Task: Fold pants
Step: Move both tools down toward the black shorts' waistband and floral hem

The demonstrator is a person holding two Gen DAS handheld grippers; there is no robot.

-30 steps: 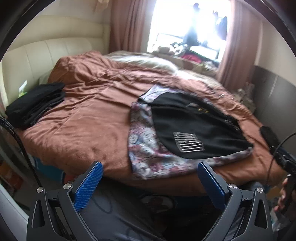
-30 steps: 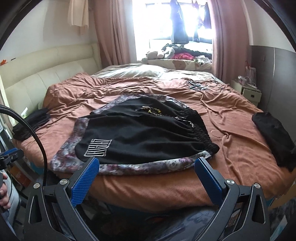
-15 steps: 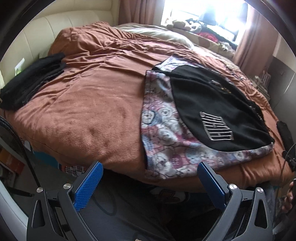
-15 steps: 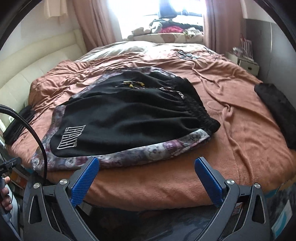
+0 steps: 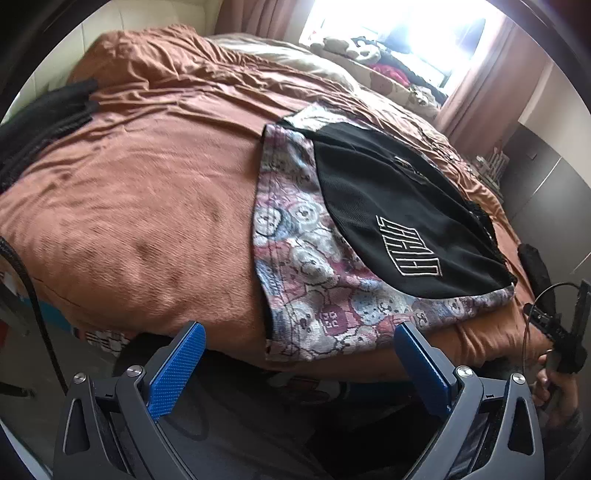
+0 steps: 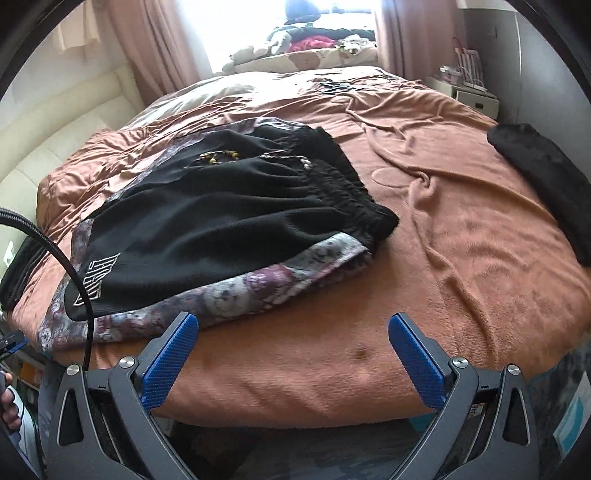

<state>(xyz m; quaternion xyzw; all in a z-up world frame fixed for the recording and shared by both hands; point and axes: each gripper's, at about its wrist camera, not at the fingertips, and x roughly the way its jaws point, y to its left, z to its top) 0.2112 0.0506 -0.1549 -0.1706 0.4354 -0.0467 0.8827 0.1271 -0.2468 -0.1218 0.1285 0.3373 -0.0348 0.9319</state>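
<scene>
Black shorts with patterned bear-print trim (image 6: 221,225): lay flat near the edge of the rust-brown bed (image 6: 461,266), apparently unfolded. Left gripper (image 5: 295,354) and right gripper (image 6: 293,347): fingers wide, empty. Folding not begun.

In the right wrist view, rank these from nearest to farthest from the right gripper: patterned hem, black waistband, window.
From the right gripper:
1. Patterned hem, just ahead of the left finger.
2. Black waistband, farther up the bed, centre.
3. Window, behind the bed at the top.
</scene>
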